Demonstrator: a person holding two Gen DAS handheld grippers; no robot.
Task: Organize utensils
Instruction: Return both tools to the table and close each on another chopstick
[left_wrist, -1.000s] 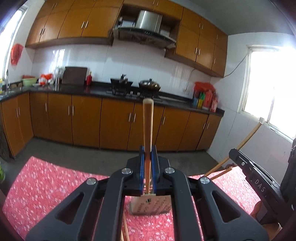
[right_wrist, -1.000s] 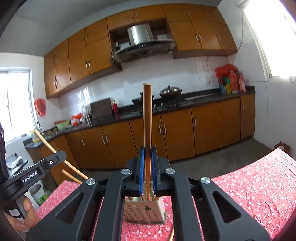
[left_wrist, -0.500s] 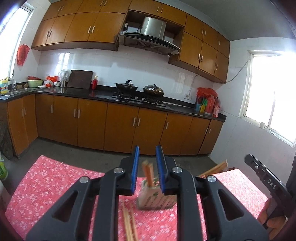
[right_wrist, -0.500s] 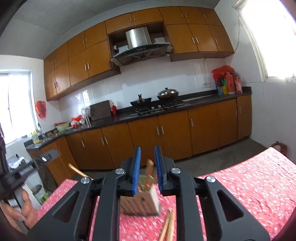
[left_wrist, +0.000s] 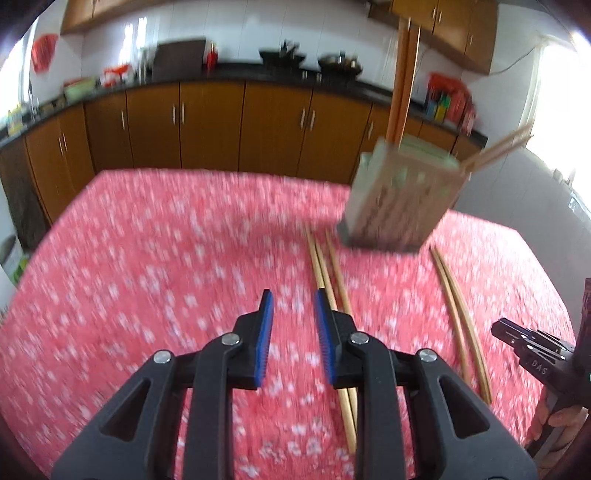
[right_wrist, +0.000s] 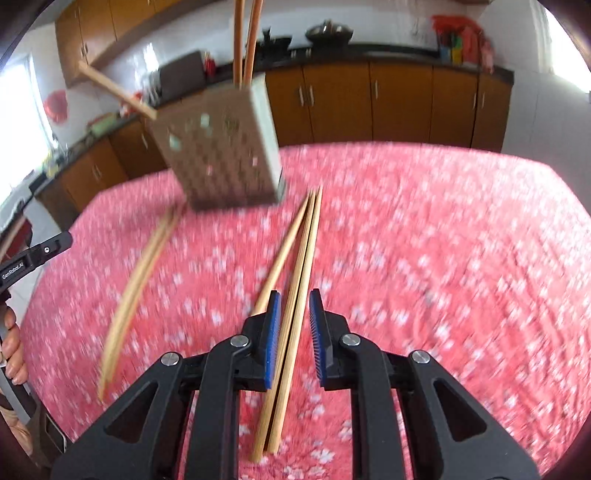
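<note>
A perforated beige utensil holder (left_wrist: 399, 195) stands on the red floral tablecloth (left_wrist: 147, 258) with several chopsticks standing in it; it also shows in the right wrist view (right_wrist: 225, 155). My left gripper (left_wrist: 293, 306) is open and empty above the cloth, just left of loose chopsticks (left_wrist: 332, 273). A second loose pair (left_wrist: 458, 317) lies further right. My right gripper (right_wrist: 294, 306) is open, with loose chopsticks (right_wrist: 295, 280) lying on the cloth between its jaws. Another pair (right_wrist: 136, 284) lies to its left.
Wooden kitchen cabinets (left_wrist: 207, 122) and a dark counter run behind the table. The other hand-held gripper shows at the right edge of the left view (left_wrist: 535, 350) and at the left edge of the right view (right_wrist: 33, 254).
Both grippers opened and let their chopsticks drop into the holder. Both then tilted down toward the table, over the loose chopsticks on the cloth.
</note>
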